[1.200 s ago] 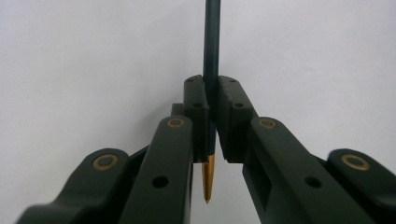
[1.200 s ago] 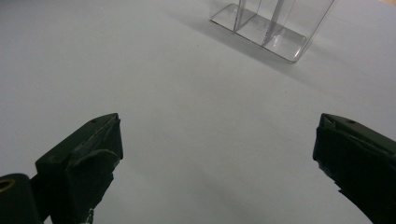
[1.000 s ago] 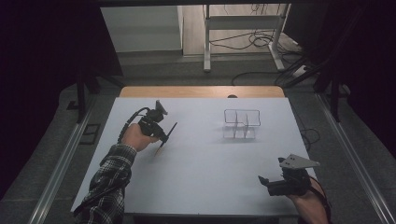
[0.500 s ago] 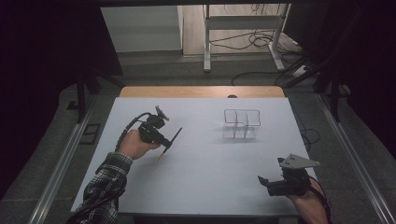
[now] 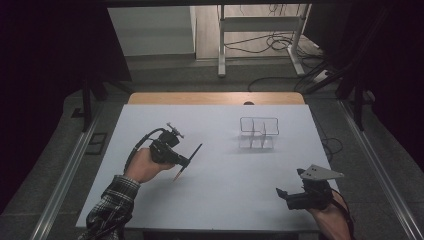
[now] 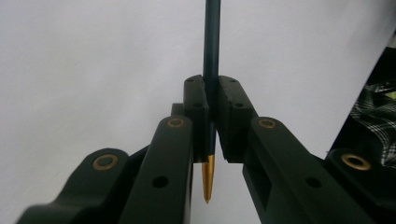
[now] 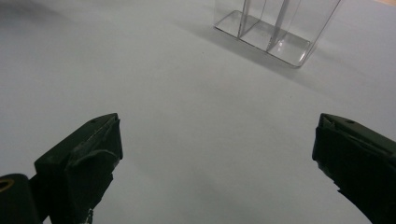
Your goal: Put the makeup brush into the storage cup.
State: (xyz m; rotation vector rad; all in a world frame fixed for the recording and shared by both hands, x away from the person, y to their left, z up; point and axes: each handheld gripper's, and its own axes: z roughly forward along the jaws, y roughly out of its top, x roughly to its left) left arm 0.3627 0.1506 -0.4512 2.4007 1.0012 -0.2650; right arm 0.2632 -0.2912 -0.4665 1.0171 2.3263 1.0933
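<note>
In the left gripper view the pencil (image 6: 211, 42) runs off the top edge, its middle hidden between the pads. The clear organizer (image 7: 275, 25) is cut off by the right gripper view's top edge.

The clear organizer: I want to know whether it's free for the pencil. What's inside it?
Nothing shows inside the clear organizer; its compartments look empty through the walls. Its far compartments are hard to make out.

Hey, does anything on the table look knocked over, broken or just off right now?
Nothing stands out. The clear divided organizer stands upright on the white table; the left gripper is shut on a dark pencil held slanted above the surface, and the right gripper rests open near the front edge.
</note>
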